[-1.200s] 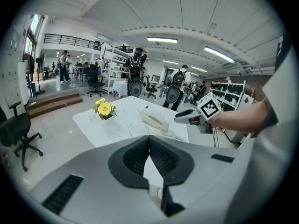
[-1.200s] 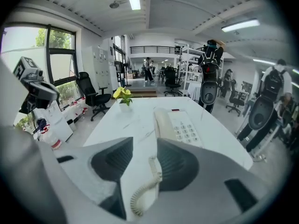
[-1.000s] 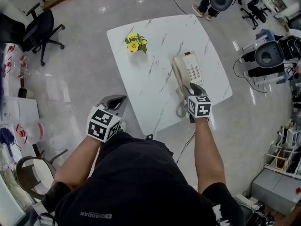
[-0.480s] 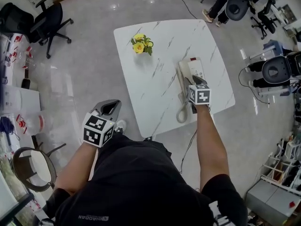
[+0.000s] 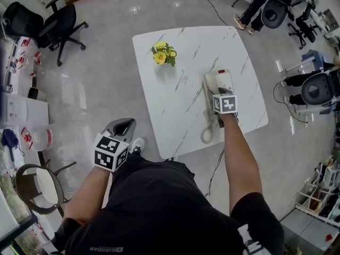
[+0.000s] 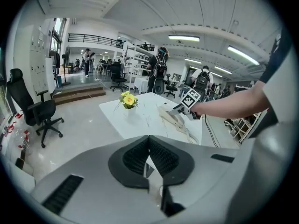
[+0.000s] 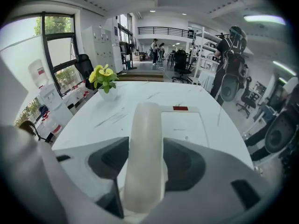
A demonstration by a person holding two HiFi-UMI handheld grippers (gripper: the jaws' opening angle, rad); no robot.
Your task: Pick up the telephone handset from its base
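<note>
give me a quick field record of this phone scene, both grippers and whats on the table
right gripper: open, jaws have just been opening, one on each side of the handset
handset: lying on its base, not lifted
left gripper: shut, nothing between its jaws, over the floor beside the table
table: white, marbled; also bears yellow flowers
cord: coiled, at the table's near edge
task stage: grip not yet closed
</note>
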